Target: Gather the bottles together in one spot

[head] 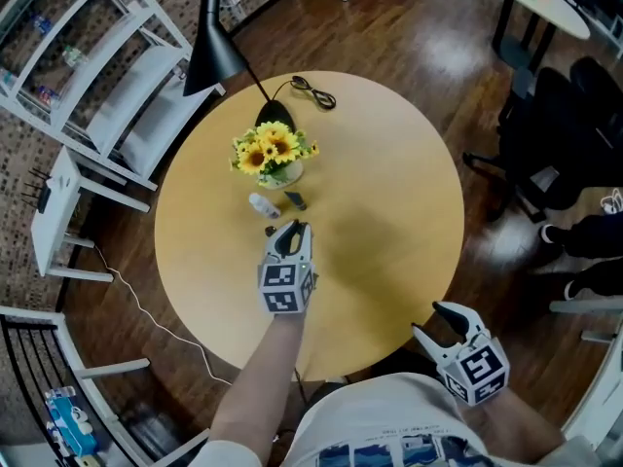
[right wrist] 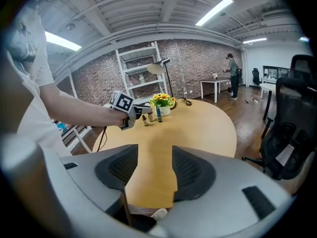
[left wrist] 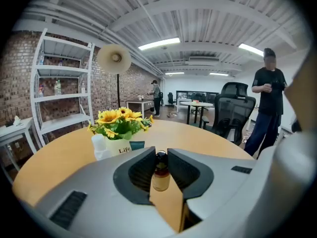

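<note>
Left gripper (left wrist: 161,152) pinches amber bottle (left wrist: 161,176) at tips: may slip, or knock white bottle (left wrist: 99,147) toward desk's (head: 389,193) far edge. Right gripper (right wrist: 155,155) wide, empty.

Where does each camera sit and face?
Head view: on the head, facing steeply down at the table; left gripper, right gripper, a forearm show.
Left gripper view: along its jaws, shut on an amber bottle, toward the sunflowers.
Right gripper view: along open jaws, across the table; the forearm shows.
All share the sunflowers.
</note>
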